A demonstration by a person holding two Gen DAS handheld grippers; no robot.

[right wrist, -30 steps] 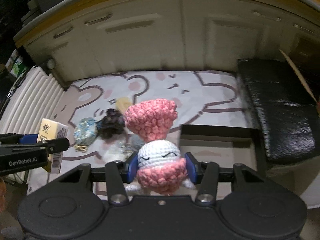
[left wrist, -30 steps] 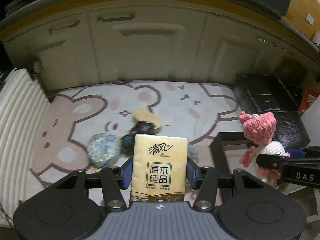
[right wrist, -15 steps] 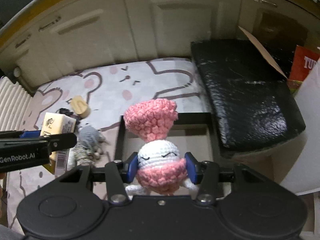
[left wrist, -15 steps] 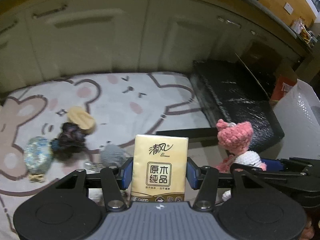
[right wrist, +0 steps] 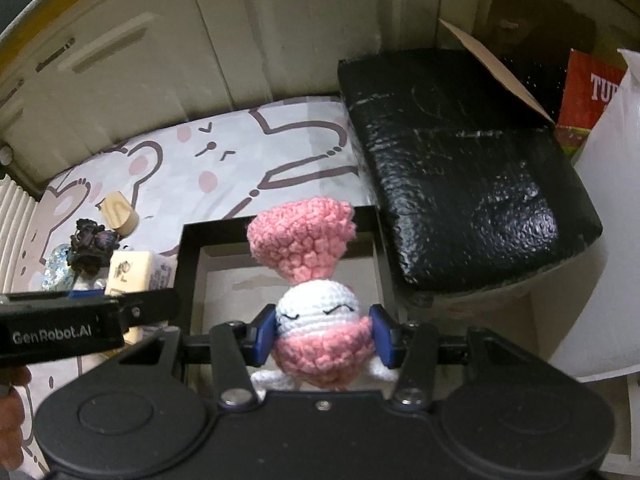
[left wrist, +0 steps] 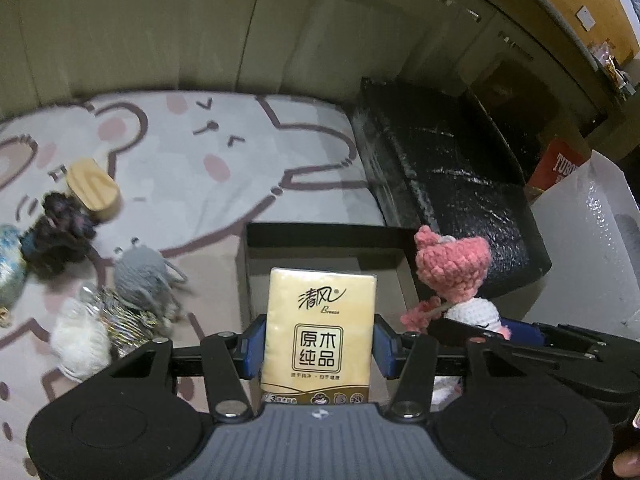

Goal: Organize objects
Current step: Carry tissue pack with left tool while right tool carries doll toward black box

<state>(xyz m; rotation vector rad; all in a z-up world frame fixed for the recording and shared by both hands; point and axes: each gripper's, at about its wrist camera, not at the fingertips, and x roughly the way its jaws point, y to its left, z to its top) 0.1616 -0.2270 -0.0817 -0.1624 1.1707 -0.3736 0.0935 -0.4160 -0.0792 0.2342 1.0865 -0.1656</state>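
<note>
My left tongs (left wrist: 319, 346) clench the yellow paper tissue packet (left wrist: 320, 334), my right tongs (right wrist: 323, 336) the pink-and-white crocheted doll (right wrist: 316, 296), so I lower both level into the black-rimmed open box (right wrist: 188, 256), probably empty, before releasing

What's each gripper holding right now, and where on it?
The left gripper clamps the tissue pack across its lower side edges; the right gripper clamps the pink-and-white crochet doll at the sides, where head meets body.
</note>
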